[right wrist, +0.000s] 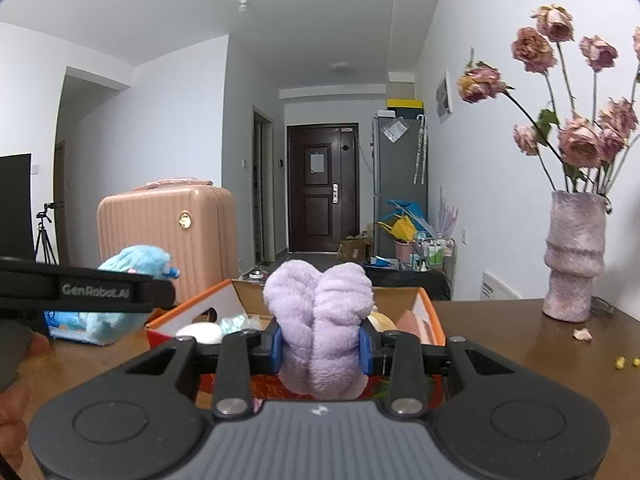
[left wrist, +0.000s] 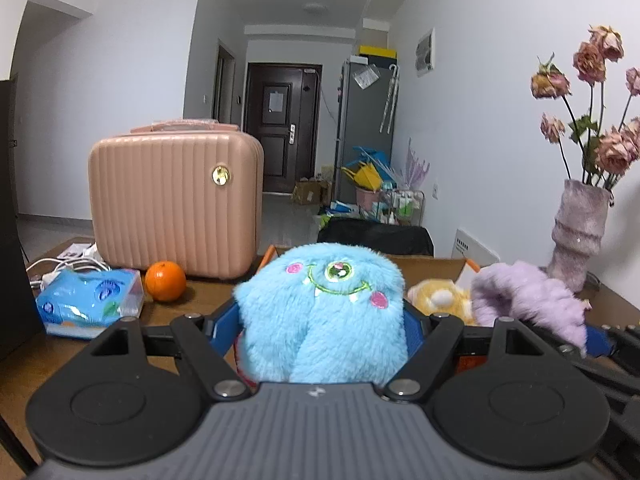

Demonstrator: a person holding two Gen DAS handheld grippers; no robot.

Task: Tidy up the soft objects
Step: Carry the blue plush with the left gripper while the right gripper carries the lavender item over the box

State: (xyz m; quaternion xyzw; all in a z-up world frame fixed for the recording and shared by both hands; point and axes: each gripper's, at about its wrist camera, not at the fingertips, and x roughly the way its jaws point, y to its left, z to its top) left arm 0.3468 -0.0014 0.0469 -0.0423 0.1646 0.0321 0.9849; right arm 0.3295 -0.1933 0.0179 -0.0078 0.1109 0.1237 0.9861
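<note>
Wooden table, box just ahead. Blue monster plush is clamped mid-body by left gripper, jaws wide; lilac plush is squeezed by nearly shut right gripper. Both judged light, squashy; mid-body hold best.

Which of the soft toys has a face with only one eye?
The blue furry toy, held in the left gripper. It has one green eye and a toothy smile. The purple plush in the right gripper shows no face.

place: you are in a lived-in home | signs: hallway ending in a dark entrance door | grey fridge by the wall | vase of dried roses and pink suitcase on your wooden surface
</note>
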